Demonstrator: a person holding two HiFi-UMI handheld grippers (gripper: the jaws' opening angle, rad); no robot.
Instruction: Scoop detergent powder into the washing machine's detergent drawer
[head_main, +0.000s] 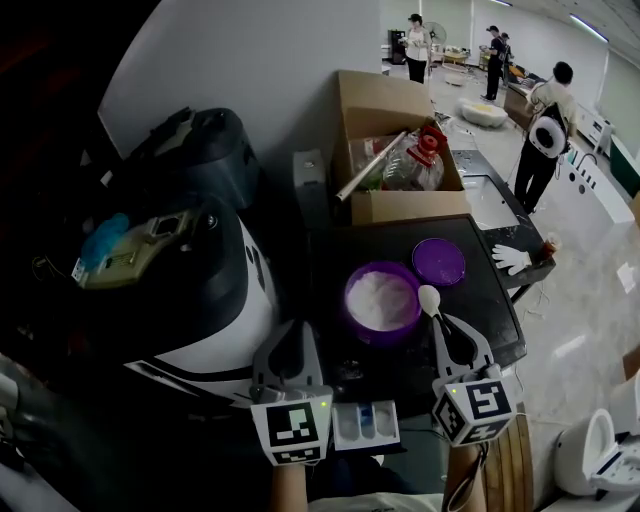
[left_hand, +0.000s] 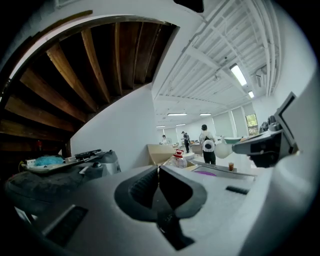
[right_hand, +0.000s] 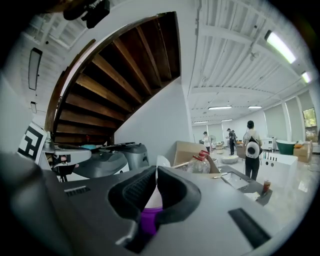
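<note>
Left gripper (head_main: 290, 342) (left_hand: 159, 174): held low, jaws pointing forward and away from the person; the jaws are pressed together with nothing between them.
Right gripper (head_main: 446, 328) (right_hand: 156, 174): level with the left gripper and well apart from it, angled slightly inward; its jaws pinch the scoop handle.
Scoop (head_main: 428, 297) (right_hand: 161, 161): the white bowl projects past the right gripper's jaw tips, at the tub's right rim.
Tub (head_main: 360, 330): purple and open, ahead of both grippers and nearer the right one.
Powder (head_main: 380, 300): white, filling the tub.
Drawer (head_main: 365, 425): between the two marker cubes, just beside the left one, with its compartments facing up.
Lid (head_main: 438, 261): purple, lying flat ahead of the right gripper, beyond the scoop.
</note>
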